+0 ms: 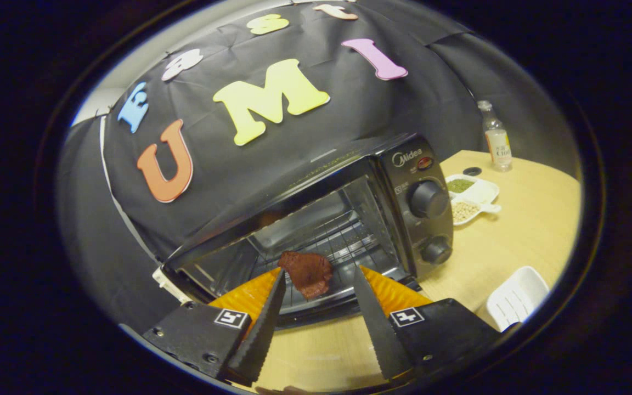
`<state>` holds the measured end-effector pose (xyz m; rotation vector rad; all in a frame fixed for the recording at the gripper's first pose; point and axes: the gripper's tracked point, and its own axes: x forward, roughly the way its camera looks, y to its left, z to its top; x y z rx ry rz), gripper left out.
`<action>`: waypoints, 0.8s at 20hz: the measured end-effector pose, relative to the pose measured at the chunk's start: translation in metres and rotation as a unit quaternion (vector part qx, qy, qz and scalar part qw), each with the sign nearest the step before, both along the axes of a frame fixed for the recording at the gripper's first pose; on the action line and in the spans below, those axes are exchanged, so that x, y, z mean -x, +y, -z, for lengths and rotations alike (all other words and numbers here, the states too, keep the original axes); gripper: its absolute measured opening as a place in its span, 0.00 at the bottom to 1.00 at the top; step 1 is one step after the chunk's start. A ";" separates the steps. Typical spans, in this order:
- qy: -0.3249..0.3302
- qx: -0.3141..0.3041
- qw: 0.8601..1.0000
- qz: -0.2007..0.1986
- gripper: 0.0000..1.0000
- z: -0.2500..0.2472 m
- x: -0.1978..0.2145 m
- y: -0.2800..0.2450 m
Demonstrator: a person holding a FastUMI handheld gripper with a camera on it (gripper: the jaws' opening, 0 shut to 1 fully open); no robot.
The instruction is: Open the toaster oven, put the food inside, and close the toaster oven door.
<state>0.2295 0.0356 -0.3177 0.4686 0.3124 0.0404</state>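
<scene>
Black toaster oven [349, 208], reddish-brown food [306, 272], pale wood table [519, 230]

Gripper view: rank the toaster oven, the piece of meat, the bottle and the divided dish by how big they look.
1. Toaster oven, by far the largest.
2. Divided dish.
3. Piece of meat and bottle look similar; the meat sits nearer, just ahead of the open tool, so I won't rank them.

Tool [319, 274] with serrated fingers, screwed mounts, square markers
</scene>
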 end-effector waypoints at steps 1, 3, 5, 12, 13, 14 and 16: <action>0.001 0.017 1.000 -0.013 0.84 0.000 0.013 0.004; 0.000 0.058 0.998 -0.025 0.92 0.000 0.039 0.006; 0.000 0.103 0.994 -0.033 0.96 0.002 0.062 0.007; 0.023 0.184 0.982 -0.031 0.98 0.031 0.118 0.008; 0.030 0.183 0.982 -0.038 0.98 0.040 0.123 0.011; 0.039 0.179 0.982 -0.045 0.98 0.050 0.128 0.014; 0.066 0.177 0.981 -0.046 0.98 0.072 0.137 0.014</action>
